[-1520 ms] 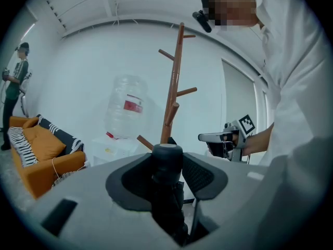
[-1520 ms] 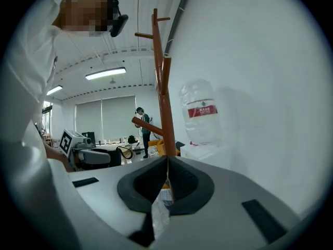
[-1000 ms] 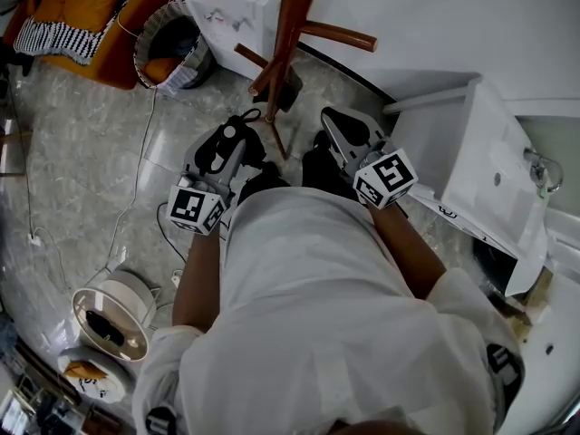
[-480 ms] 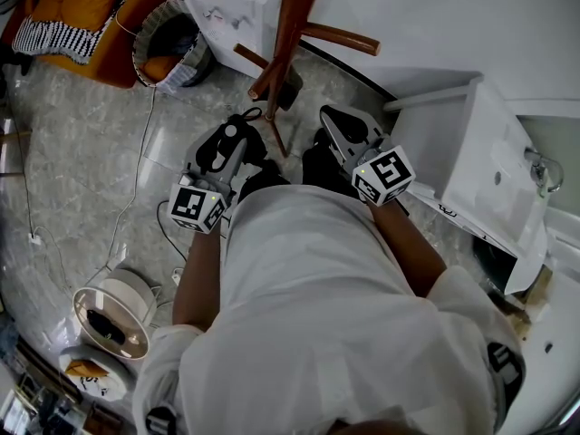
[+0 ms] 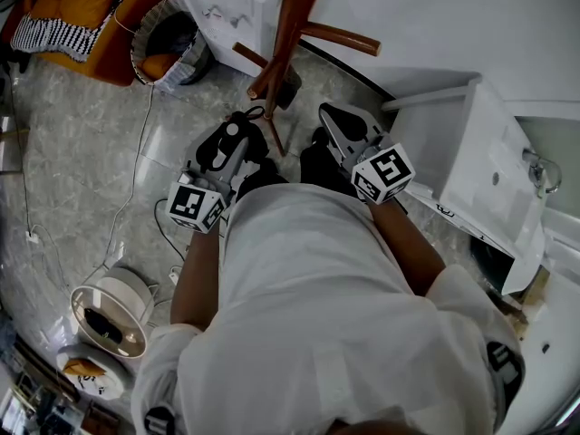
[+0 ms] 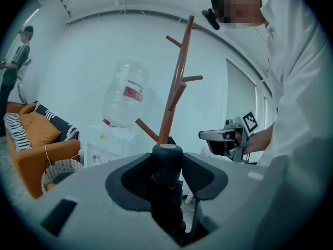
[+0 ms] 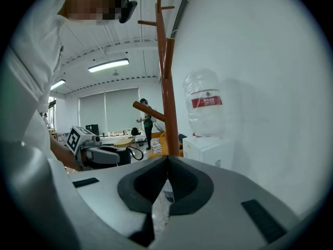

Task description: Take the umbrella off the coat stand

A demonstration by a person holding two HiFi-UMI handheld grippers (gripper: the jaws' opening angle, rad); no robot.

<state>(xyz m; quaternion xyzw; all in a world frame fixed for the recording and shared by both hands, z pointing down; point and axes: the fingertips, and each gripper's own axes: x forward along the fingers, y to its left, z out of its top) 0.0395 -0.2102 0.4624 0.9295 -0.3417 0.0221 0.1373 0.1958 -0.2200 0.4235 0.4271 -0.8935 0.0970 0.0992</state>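
Observation:
The brown wooden coat stand (image 5: 292, 25) rises just ahead of both grippers; it also shows in the left gripper view (image 6: 179, 82) and the right gripper view (image 7: 166, 87). A black folded umbrella (image 5: 229, 145) lies between the jaws of my left gripper (image 5: 237, 132), off the stand, its strap loop (image 5: 251, 114) towards the stand's foot. In the left gripper view the umbrella's grey-capped end (image 6: 167, 156) stands up between the pads, and the jaws are shut on it. My right gripper (image 5: 337, 123) hovers to the right of the stand's base, jaws together and empty.
A white water dispenser (image 5: 231, 3) with its bottle (image 7: 204, 100) stands behind the stand. A wicker basket (image 5: 168, 48) and an orange sofa (image 5: 82, 16) lie at the left. A white cabinet (image 5: 480, 170) is close on the right. A fan (image 5: 109, 320) and cables lie on the floor.

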